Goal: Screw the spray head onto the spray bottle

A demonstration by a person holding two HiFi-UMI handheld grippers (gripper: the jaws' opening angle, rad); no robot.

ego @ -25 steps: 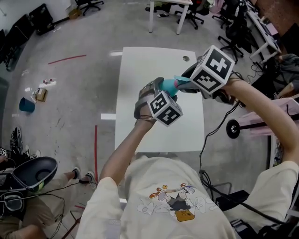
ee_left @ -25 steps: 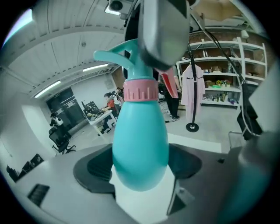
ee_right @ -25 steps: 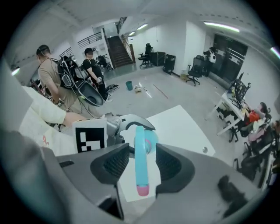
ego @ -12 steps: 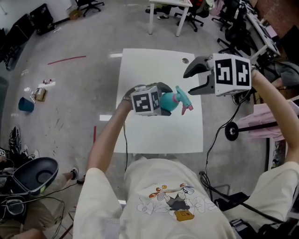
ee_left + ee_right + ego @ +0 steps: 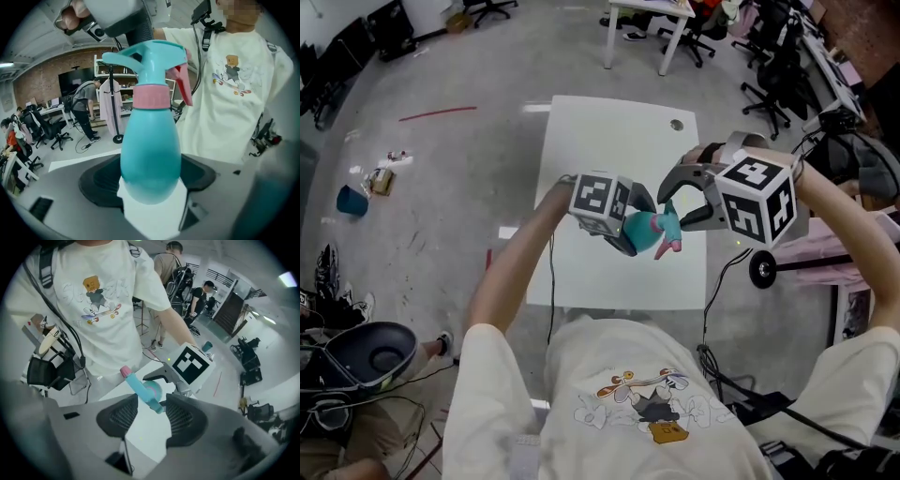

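A teal spray bottle hangs above the white table, with my left gripper shut on its round body. The teal spray head sits on the bottle's neck above a pink collar, with a pink trigger at its side. My right gripper stands just right of the bottle. Its jaws have just been opening, and the spray head lies between them without being pinched. In the right gripper view the pink nozzle tip points toward the person's shirt.
Office chairs and a second white table stand at the back. A wheeled stand is right of the table. On the floor at the left lie a teal bucket and a dark round shell.
The left gripper has rolled and carried the bottle lower and to the right. The right gripper has rolled and come down to the left, so its jaws now straddle the spray head.
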